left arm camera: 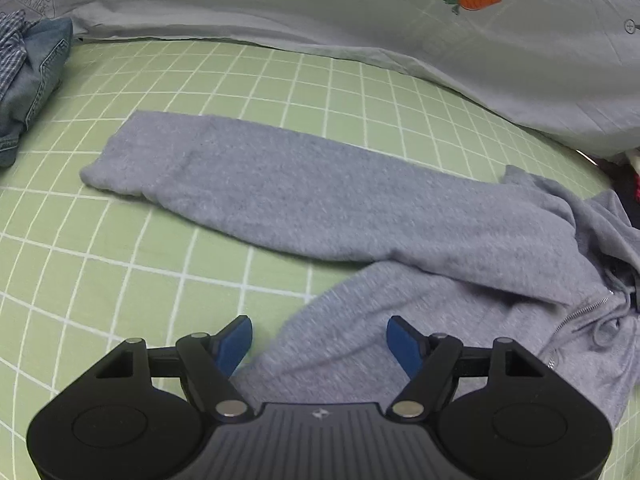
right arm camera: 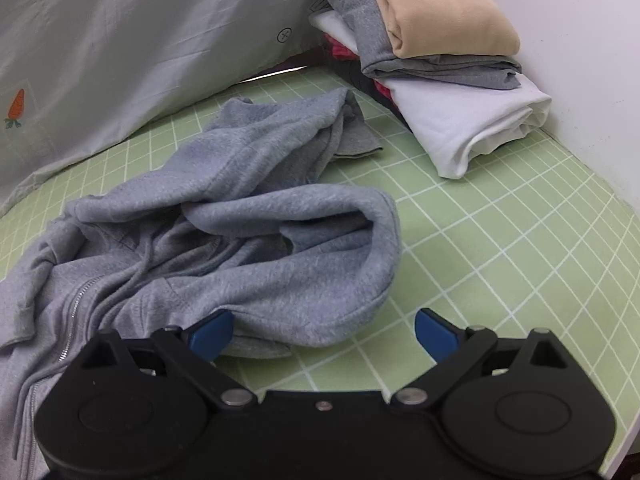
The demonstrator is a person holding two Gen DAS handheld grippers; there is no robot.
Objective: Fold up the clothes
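A grey zip hoodie (left arm camera: 400,232) lies on the green checked sheet (left arm camera: 120,240). One sleeve (left arm camera: 240,180) stretches flat to the left, its cuff at the far left end. My left gripper (left arm camera: 319,340) hovers open over the hoodie's body edge, blue pads apart, nothing pinched. In the right wrist view the hoodie's hood (right arm camera: 320,248) and drawstrings are bunched, zipper (right arm camera: 72,312) at the left. My right gripper (right arm camera: 324,332) is open just in front of the hood's lower edge; its left pad sits against the fabric, the right pad over bare sheet.
A pale grey duvet (left arm camera: 400,40) with a carrot print lies along the back. Denim and checked clothes (left arm camera: 28,80) are heaped at far left. A stack of folded garments (right arm camera: 440,60) stands against the white wall (right arm camera: 580,60) at the right.
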